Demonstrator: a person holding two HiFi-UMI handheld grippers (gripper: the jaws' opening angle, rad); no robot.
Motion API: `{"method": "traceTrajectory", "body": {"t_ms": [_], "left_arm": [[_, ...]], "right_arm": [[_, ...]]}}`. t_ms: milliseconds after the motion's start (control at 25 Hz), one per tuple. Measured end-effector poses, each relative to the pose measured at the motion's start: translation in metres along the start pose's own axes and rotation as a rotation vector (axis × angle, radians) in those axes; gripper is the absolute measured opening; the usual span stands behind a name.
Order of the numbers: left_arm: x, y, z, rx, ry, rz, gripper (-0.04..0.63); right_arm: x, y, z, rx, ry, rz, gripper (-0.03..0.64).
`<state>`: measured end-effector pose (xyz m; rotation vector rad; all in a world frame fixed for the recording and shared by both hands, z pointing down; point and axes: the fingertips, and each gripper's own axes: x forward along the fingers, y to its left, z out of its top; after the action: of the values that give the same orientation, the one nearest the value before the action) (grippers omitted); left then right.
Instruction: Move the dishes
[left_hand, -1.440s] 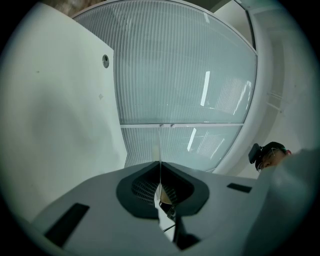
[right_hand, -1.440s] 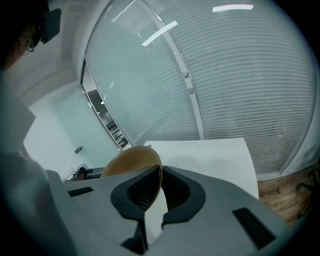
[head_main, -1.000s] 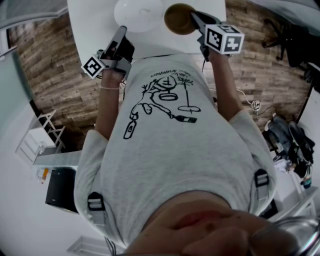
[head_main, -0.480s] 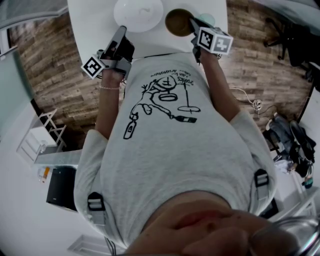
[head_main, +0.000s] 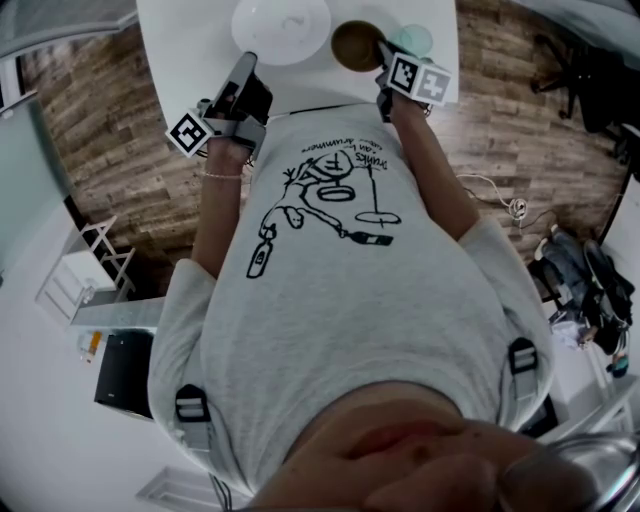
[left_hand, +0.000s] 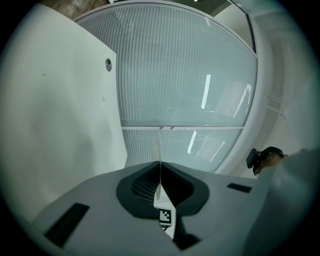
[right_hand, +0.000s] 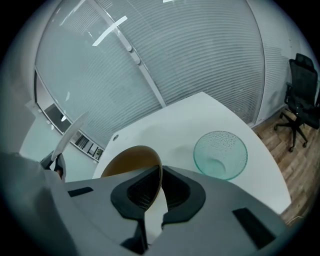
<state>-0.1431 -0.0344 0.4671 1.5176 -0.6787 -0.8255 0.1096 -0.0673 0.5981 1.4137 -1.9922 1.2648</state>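
White plate (head_main: 280, 28), round from above, sits edge-on pinched in left gripper (left_hand: 160, 166); right gripper (right_hand: 160, 170) pinches brown bowl (right_hand: 125, 160)

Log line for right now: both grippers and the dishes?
left gripper: shut on white plate edge | right gripper: shut on brown bowl rim | glass bowl: on table, not gripped

Office chair (right_hand: 302, 85) on wood floor (head_main: 110, 140) — ribbed glass wall (left_hand: 185, 70).
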Motion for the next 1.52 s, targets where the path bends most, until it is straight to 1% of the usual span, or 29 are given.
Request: {"method": "traceTrajectory", "body": {"t_ms": [200,360,760,1280,1520], "left_arm": [[-0.002,0.001,-0.003,-0.004,0.005,0.005,0.009],[-0.003,0.0,-0.003,-0.002,0.007,0.006,0.009],[-0.006,0.002,-0.004,-0.006,0.009,0.016,0.009],[-0.006,0.004,-0.004,-0.004,0.013,0.023,0.009],[-0.005,0.005,-0.004,-0.007,0.014,0.024,0.009]], "right_arm": [[0.012,-0.016,-0.009,-0.032,-0.011,-0.052,0.041],[0.021,-0.026,-0.013,-0.053,-0.016,-0.074,0.041],[0.034,-0.038,-0.026,-0.03,-0.004,-0.095,0.041],[0.043,-0.054,-0.032,-0.014,-0.044,-0.13,0.043],[0.045,-0.055,-0.033,-0.019,-0.045,-0.119,0.044]]}}
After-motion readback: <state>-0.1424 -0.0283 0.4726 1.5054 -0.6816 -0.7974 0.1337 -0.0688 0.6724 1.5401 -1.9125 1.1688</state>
